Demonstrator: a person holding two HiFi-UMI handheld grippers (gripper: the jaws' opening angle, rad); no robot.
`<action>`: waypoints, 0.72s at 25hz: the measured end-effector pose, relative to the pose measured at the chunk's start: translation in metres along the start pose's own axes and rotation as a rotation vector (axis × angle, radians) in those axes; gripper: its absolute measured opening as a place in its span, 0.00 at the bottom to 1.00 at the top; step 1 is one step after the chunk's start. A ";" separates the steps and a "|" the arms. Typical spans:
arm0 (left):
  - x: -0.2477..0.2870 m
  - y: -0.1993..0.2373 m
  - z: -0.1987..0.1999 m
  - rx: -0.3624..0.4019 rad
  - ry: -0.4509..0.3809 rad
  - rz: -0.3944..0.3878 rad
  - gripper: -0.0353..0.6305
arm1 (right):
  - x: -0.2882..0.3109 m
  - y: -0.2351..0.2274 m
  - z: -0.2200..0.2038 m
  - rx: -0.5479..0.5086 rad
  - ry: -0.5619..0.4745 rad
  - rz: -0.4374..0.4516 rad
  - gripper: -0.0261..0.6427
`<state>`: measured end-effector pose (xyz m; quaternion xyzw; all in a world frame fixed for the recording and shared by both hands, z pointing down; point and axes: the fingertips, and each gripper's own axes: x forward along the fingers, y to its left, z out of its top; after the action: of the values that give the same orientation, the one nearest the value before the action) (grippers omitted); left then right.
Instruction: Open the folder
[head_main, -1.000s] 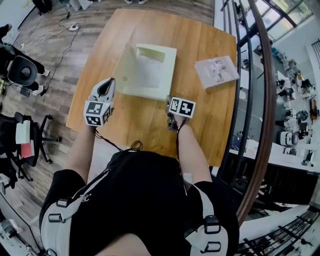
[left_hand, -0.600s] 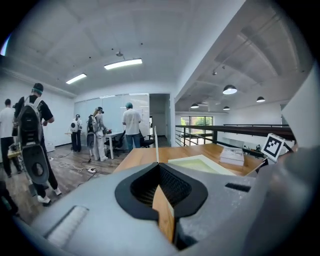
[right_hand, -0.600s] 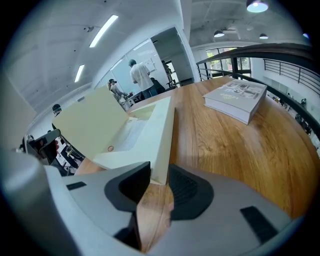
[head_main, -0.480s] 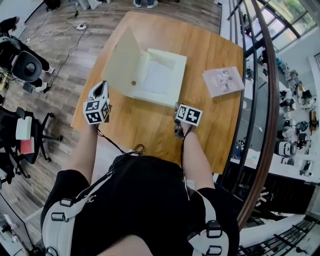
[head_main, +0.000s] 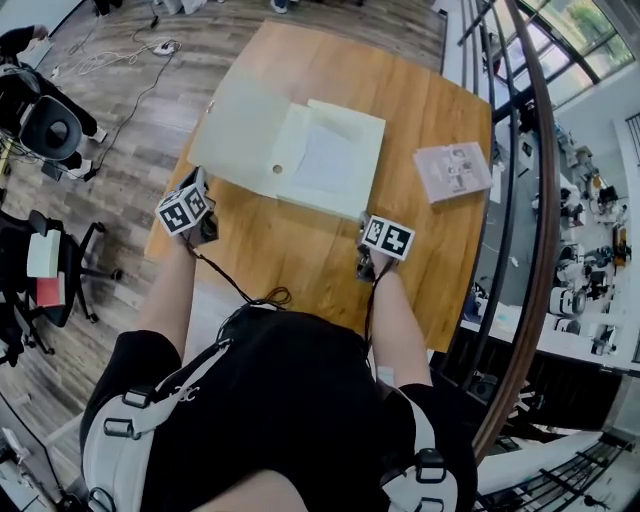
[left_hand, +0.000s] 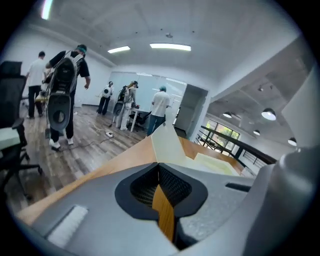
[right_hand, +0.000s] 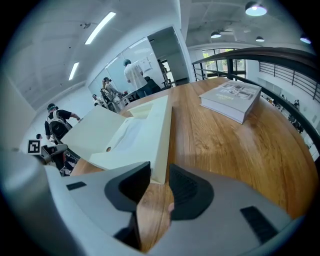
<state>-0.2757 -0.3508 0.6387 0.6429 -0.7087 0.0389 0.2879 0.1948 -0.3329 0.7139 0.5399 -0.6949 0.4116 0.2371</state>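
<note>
The person wears a black short-sleeved top (head_main: 290, 400). At seven and five o'clock in the head view sit pale grey harness straps (head_main: 120, 440) with black buckles. A thin black cable (head_main: 235, 288) trails from each gripper to the chest. The left gripper (left_hand: 159, 170) and right gripper (right_hand: 159, 176) have grey shells and black ribbed pads (right_hand: 187, 187), perhaps rubber. Each carries one of the white cubes (head_main: 388, 237) with black square markers.

The folder (head_main: 330, 160) lies open in the middle of the desk (head_main: 300, 250), its cover (head_main: 240, 125) spread flat to the left. A book (head_main: 452, 170) lies well apart on its right. The left gripper (left_hand: 159, 167) sits near the cover's near-left corner, and the right gripper (right_hand: 156, 175) is at the folder's near-right corner.
</note>
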 end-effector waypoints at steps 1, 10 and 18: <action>0.003 0.007 -0.003 -0.049 0.011 0.008 0.06 | 0.000 0.000 0.000 0.000 0.000 -0.006 0.22; 0.037 0.058 -0.039 -0.131 0.181 0.126 0.07 | 0.000 0.000 0.002 0.004 0.000 -0.037 0.22; 0.052 0.077 -0.072 -0.309 0.313 0.163 0.07 | -0.005 -0.004 -0.005 0.023 0.001 -0.046 0.21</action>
<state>-0.3221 -0.3531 0.7464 0.5177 -0.7027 0.0521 0.4852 0.1995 -0.3263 0.7137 0.5581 -0.6774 0.4144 0.2405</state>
